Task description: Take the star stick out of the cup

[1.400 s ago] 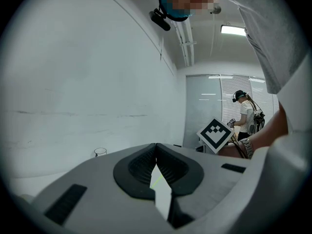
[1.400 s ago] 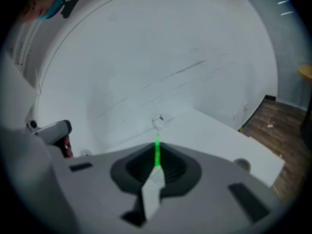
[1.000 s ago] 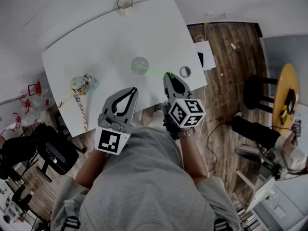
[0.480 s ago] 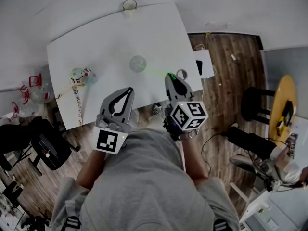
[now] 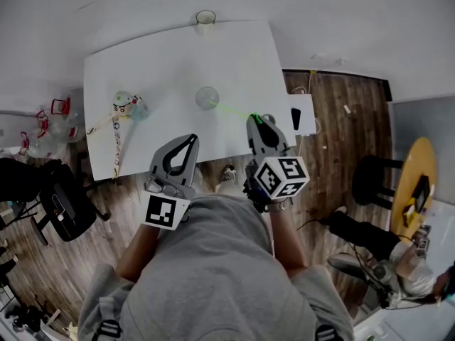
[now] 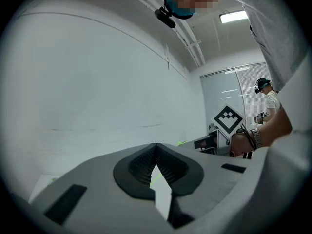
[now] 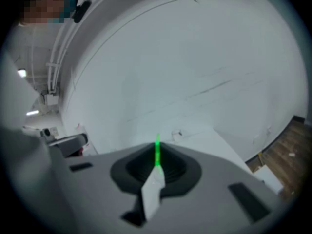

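Observation:
A clear glass cup (image 5: 207,96) stands in the middle of the white table (image 5: 142,62). A thin green stick (image 5: 231,109) runs from the cup's rim to my right gripper (image 5: 254,118), which is shut on its near end at the table's front right. Its far end lies over the cup, and I cannot make out the star. In the right gripper view the green stick (image 7: 157,152) pokes up from between the closed jaws of my right gripper (image 7: 157,161). My left gripper (image 5: 188,142) hovers at the table's front edge, shut and empty, as the touching jaws of my left gripper (image 6: 156,146) show.
A paper cup (image 5: 205,18) stands at the table's far edge. A toy figure (image 5: 125,106) with cords lies at the left. A small ring (image 5: 270,118) sits beside the right gripper. A black chair (image 5: 60,206) stands left; a stool (image 5: 373,180) and a yellow round table (image 5: 416,172) right.
The head view has swung, so the table sits further right and lower in the frame. Both grippers have drawn slightly back toward the body. The right gripper still holds the stick.

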Demonstrator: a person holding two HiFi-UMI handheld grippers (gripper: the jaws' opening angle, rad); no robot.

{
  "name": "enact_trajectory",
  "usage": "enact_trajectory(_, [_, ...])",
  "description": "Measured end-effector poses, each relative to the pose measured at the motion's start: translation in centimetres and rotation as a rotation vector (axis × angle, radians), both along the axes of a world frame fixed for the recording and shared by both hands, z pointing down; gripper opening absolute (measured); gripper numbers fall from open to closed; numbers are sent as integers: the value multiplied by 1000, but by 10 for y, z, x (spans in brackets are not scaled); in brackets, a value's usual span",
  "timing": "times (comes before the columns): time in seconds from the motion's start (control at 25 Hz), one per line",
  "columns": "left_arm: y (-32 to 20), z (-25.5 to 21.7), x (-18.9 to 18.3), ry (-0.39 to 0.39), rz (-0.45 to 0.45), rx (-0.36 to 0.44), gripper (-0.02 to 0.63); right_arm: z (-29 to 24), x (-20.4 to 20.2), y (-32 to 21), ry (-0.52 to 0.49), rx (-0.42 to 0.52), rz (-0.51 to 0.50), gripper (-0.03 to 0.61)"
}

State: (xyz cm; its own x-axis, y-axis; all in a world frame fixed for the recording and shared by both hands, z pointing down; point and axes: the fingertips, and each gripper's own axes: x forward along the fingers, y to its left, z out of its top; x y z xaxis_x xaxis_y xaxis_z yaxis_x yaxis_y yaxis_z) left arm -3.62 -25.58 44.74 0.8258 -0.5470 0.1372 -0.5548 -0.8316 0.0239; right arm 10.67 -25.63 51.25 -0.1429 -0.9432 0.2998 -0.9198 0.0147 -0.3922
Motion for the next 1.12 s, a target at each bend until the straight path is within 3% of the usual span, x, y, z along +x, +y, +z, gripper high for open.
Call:
enact_trajectory(0.32, [23, -1, -14, 12, -117, 3, 32, -24, -11, 11, 61, 53, -109, 44])
enact_trajectory(0.6, [40, -1, -19, 17, -201, 16, 32, -38, -16, 28, 182, 92, -198, 44])
enact_trajectory(1.12, [77, 6, -1, 15, -215, 39, 32, -27, -16, 73, 221, 83, -256, 44])
